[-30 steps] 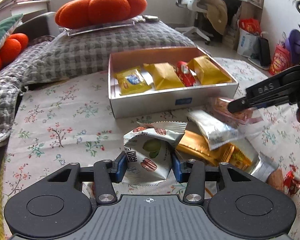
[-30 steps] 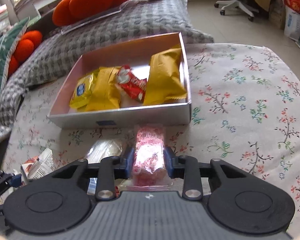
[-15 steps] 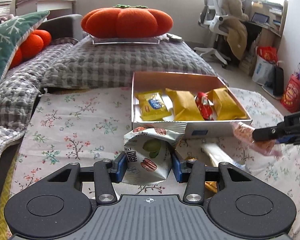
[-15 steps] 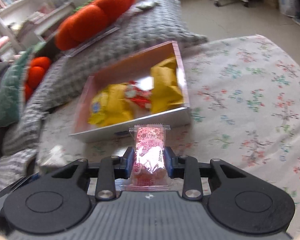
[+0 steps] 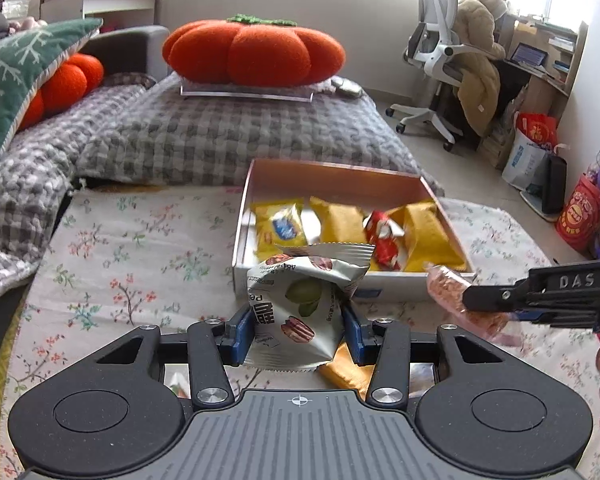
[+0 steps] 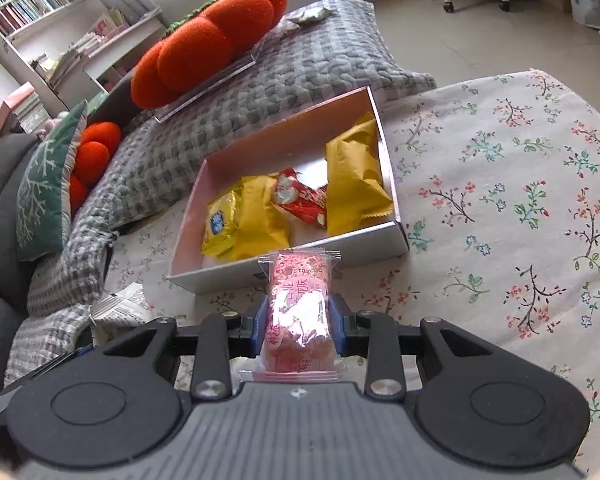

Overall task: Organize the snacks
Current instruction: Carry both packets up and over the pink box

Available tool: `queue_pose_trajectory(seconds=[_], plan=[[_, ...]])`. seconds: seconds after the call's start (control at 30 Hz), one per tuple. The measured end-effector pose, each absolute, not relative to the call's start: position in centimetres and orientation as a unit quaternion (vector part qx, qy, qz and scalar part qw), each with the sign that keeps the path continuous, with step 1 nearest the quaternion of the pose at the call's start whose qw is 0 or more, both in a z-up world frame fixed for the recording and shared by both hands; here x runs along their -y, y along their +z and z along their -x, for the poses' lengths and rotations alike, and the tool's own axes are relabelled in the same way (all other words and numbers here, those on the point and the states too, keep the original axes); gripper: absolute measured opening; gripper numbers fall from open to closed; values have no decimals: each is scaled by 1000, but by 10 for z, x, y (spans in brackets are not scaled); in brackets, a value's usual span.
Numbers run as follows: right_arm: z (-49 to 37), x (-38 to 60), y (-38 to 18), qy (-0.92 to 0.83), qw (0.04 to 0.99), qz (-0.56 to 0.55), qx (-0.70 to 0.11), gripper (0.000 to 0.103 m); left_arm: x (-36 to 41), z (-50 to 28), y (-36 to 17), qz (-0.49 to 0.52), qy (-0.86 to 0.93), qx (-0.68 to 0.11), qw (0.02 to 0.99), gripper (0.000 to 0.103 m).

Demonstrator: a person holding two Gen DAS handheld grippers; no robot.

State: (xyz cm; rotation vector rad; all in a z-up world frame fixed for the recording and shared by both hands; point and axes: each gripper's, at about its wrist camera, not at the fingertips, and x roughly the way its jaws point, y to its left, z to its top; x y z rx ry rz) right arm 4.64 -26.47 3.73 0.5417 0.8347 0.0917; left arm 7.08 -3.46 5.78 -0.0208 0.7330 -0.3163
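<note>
My left gripper (image 5: 298,330) is shut on a white nut packet (image 5: 300,312) and holds it above the floral cloth, just in front of the open box (image 5: 392,290). My right gripper (image 6: 298,326) is shut on a pink snack bar (image 6: 298,312), also in front of the box (image 6: 300,270); it shows at the right of the left wrist view (image 5: 472,298) with the bar (image 5: 446,288). The box holds yellow packets (image 5: 342,226) and a red-and-white candy (image 5: 384,236).
An orange-gold packet (image 5: 346,370) lies on the cloth below my left gripper. A grey checked cushion (image 5: 228,136) with an orange pumpkin pillow (image 5: 254,52) lies behind the box. An office chair (image 5: 440,68) and bags (image 5: 580,216) stand at the right.
Both grippers have lifted with their snacks off the pile and come nearer the box's front wall. The loose packets have dropped mostly out of the left wrist view.
</note>
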Motion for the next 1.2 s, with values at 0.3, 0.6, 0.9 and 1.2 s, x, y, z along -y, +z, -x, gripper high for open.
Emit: queue_pose_trajectory(seconds=[0.3,0.6,0.9,1.2], plan=[[-35,271,62,40,882,-279,-378,29,37,-54,82,30,-113,-368,922,43],[8,287,98,48,883,-321,-340,29,36,-2,137,25,-82,-351,932,43],[35,300,112,36,881,-349,-318,29,47,41,162,36,-98,-344,933,43],[68,304,110,7,884,-347,-314,29,24,53,155,65,-131,-339,929,43]])
